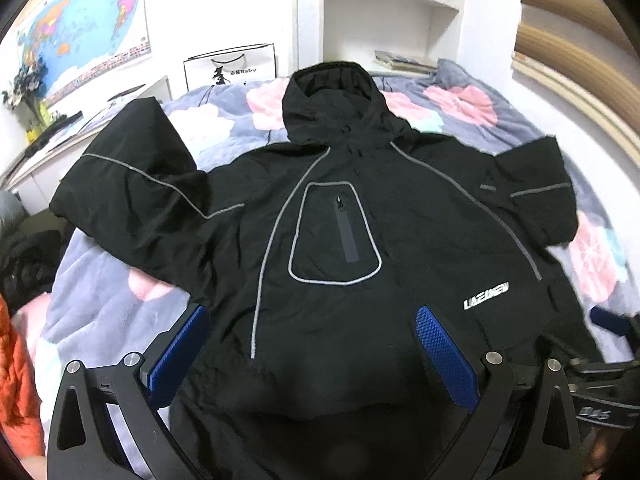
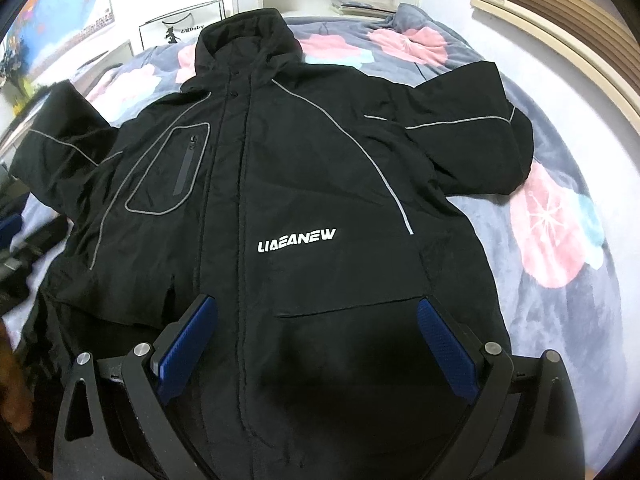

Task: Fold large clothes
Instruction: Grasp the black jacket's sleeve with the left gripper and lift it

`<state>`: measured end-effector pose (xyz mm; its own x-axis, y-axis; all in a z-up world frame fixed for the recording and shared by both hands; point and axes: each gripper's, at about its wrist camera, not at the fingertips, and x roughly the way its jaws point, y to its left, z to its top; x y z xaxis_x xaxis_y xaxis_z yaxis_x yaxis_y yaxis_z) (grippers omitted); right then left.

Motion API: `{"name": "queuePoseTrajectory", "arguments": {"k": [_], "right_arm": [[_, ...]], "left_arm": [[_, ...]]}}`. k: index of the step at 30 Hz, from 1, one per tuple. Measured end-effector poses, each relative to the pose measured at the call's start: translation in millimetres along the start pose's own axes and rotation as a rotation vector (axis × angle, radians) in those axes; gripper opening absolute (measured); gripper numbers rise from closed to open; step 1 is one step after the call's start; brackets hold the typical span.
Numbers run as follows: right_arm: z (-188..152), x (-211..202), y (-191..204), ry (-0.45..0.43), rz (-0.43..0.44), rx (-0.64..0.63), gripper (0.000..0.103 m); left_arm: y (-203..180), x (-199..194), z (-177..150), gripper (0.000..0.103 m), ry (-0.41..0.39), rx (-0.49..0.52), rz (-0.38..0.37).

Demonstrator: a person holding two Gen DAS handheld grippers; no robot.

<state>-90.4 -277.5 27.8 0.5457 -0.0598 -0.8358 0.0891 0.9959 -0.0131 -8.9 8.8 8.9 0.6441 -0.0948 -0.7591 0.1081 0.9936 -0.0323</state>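
A black hooded jacket with grey piping and white lettering lies spread face up on the bed, hood toward the far wall and both sleeves out to the sides. My left gripper hovers open over the lower left front of the jacket, with nothing between its blue pads. Over the lower right front, near the pocket slit, my right gripper is also open and holds nothing. In the left wrist view, part of the right gripper shows at the right edge.
The bed carries a grey blanket with pink flowers. A white shelf unit, a paper bag and a wall map stand beyond the bed head. An orange garment and dark items lie at the left.
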Motion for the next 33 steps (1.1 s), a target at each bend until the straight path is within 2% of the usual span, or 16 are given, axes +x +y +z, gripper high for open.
{"name": "queuePoseTrajectory", "arguments": {"k": [3,4,8,12,14,15,18,21,23,25,30,32,33], "right_arm": [[-1.0,-1.8,2.6,-0.003,-0.024,-0.009,0.101],[-0.7,-3.0,2.9,-0.007,-0.028,-0.009,0.101],[2.2,-6.0,9.8,-0.029,-0.05,-0.024,0.101],[5.6,1.4,24.0,-0.01,-0.065,-0.058,0.101],[6.3,5.4,33.4,0.002,-0.066,-0.081,0.101],[6.1,6.8,38.0,0.004,-0.073,-0.095,0.101],[4.3,11.0,52.6,0.005,-0.102,-0.138,0.101],[2.3,16.7,65.2,0.018,-0.115,-0.169,0.101],[1.3,20.4,71.0,0.03,-0.113,-0.181,0.101],[-0.3,24.9,78.6,0.042,-0.116,-0.194,0.101],[-6.1,29.1,95.5,0.046,-0.136,-0.252,0.101],[-9.9,28.3,103.7,0.03,-0.168,-0.295,0.101],[-12.0,27.8,108.1,0.02,-0.187,-0.32,0.101]], "left_arm": [[23.9,-17.7,21.2,0.103,0.032,-0.02,0.003],[43.1,-28.4,34.7,0.103,0.031,-0.045,0.009],[120.2,-56.9,70.0,0.103,-0.033,-0.131,0.032],[207.8,-51.1,92.5,0.103,-0.06,-0.208,0.115],[254.6,-33.6,96.1,0.103,-0.059,-0.26,0.095],[270.4,-25.3,95.5,0.103,-0.046,-0.287,0.07],[327.6,9.7,84.9,0.103,-0.018,-0.435,-0.079],[366.5,39.5,71.9,0.103,-0.005,-0.582,-0.175],[378.6,57.0,63.7,0.103,-0.001,-0.669,-0.244],[391.3,81.9,58.4,0.103,0.008,-0.769,-0.383],[412.2,132.0,48.3,0.103,0.003,-0.998,-0.522],[415.4,148.6,49.1,0.102,-0.005,-1.067,-0.613],[416.1,153.8,51.4,0.094,-0.009,-1.079,-0.648]]}}
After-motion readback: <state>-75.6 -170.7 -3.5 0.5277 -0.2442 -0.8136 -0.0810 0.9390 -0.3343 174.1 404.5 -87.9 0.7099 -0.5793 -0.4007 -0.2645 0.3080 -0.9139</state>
